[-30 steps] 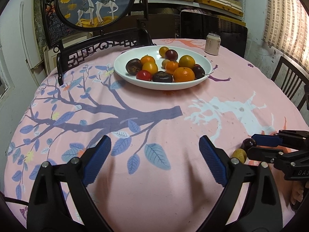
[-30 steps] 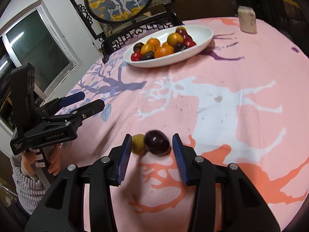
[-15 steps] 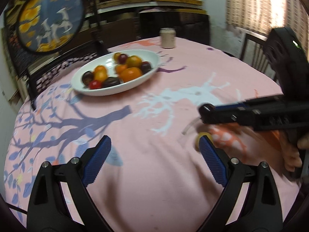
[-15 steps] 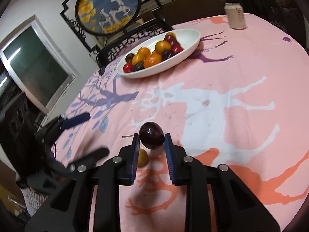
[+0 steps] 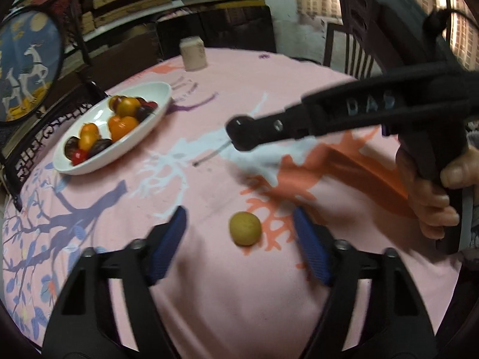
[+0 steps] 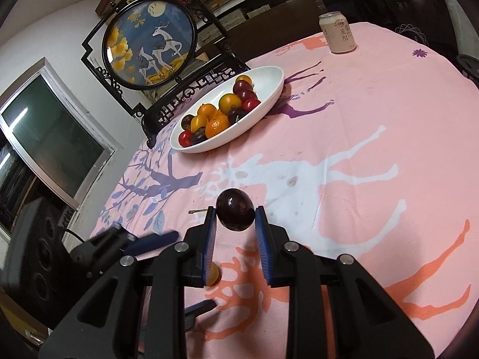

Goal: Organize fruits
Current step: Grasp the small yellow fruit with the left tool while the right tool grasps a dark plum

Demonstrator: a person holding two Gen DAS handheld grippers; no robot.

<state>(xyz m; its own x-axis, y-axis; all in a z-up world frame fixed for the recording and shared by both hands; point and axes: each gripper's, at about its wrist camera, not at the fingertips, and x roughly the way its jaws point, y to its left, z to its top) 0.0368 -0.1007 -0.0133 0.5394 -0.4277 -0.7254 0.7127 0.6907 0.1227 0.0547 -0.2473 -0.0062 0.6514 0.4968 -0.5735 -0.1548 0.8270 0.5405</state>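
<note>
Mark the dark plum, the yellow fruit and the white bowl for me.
dark plum (image 6: 235, 209), right wrist view, centre of its skin.
yellow fruit (image 5: 245, 228), left wrist view, its middle.
white bowl (image 6: 271, 75), right wrist view, bare inner wall.

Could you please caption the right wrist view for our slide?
Right hand-held gripper lifts a dark plum toward the fruit bowl.

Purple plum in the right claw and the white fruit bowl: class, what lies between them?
Bare pink tablecloth between purple plum and white fruit bowl, in the right wrist view.
</note>
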